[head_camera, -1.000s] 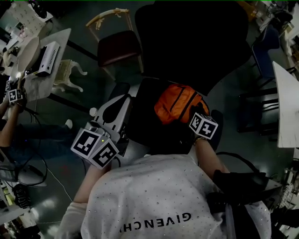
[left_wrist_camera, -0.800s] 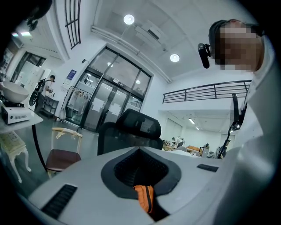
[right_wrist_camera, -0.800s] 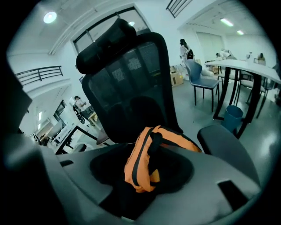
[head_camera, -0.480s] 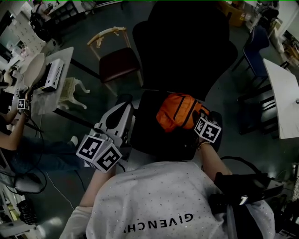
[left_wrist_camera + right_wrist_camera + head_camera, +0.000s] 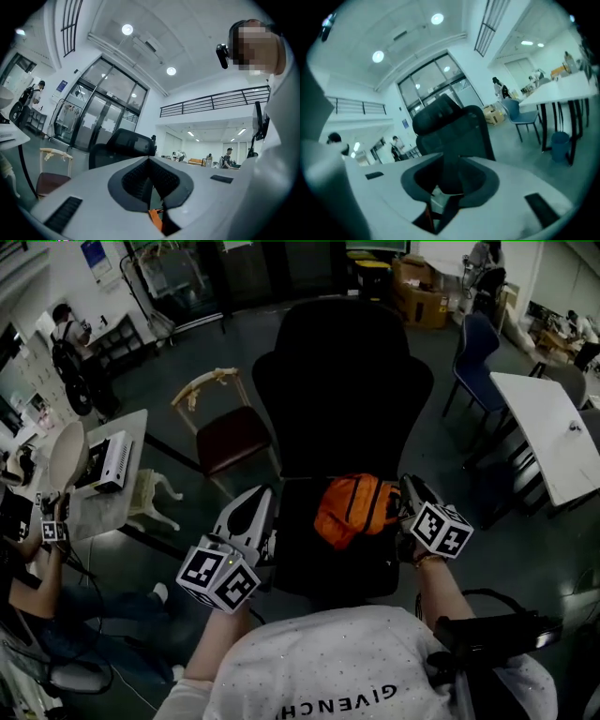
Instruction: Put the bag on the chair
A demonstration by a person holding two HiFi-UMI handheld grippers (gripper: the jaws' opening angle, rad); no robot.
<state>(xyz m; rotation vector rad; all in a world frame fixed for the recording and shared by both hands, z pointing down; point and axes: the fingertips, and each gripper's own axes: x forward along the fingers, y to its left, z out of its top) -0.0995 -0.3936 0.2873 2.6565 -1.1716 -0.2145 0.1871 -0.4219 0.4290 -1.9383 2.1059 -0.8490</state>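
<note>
An orange bag lies on the seat of a black office chair. My right gripper hovers at the bag's right edge; whether it touches the bag I cannot tell. In the right gripper view its jaws stand a little apart. They have just been closing, with nothing between them, and the chair back shows beyond. My left gripper hangs by the seat's left side, apart from the bag. In the left gripper view its pads meet, with the chair ahead.
A wooden chair with a dark red seat stands back left. To the right are a white table and a blue chair. A desk with a white device and a seated person are at the left.
Both grippers have risen, the right one most, from the bag's near corner up to its right side. The bag stays on the seat.
</note>
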